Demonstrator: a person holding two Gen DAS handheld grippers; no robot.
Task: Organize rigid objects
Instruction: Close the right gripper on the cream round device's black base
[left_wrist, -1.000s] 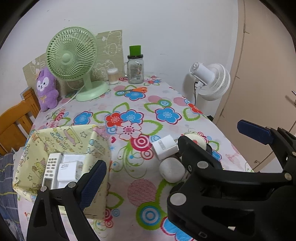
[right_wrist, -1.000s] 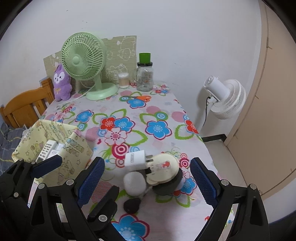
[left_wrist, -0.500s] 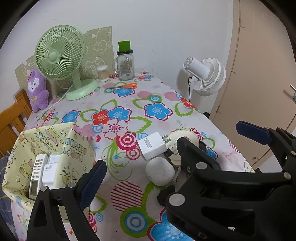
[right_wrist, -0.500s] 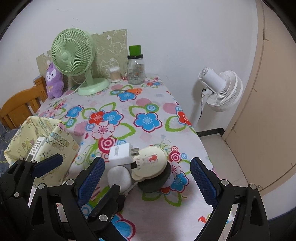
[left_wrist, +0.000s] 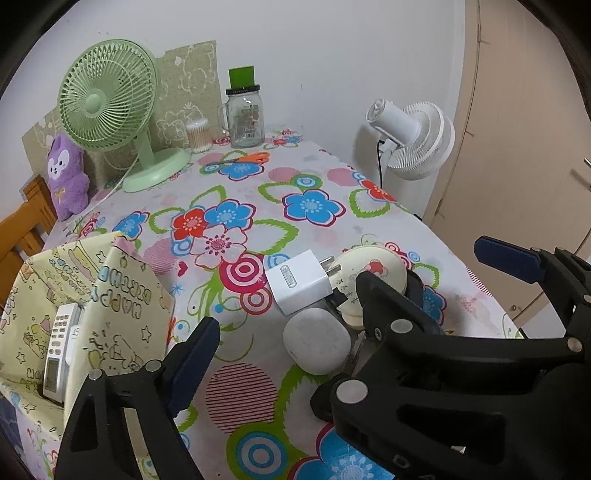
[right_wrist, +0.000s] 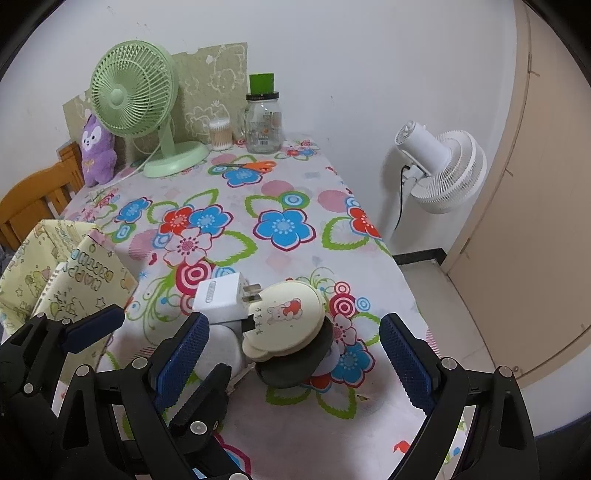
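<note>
With both sets of fingers spread empty, your right gripper (right_wrist: 291, 354) straddles the cream compact (right_wrist: 284, 319) near the counter's (right_wrist: 280, 192) right edge, nearer than your left gripper (left_wrist: 347, 295).

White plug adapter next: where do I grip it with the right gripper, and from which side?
Grip the white plug adapter across its two flat side faces, coming down from above. Its prongs point right, touching the cream round case, and the grey pebble-shaped case crowds its near edge. The right gripper is open.
</note>
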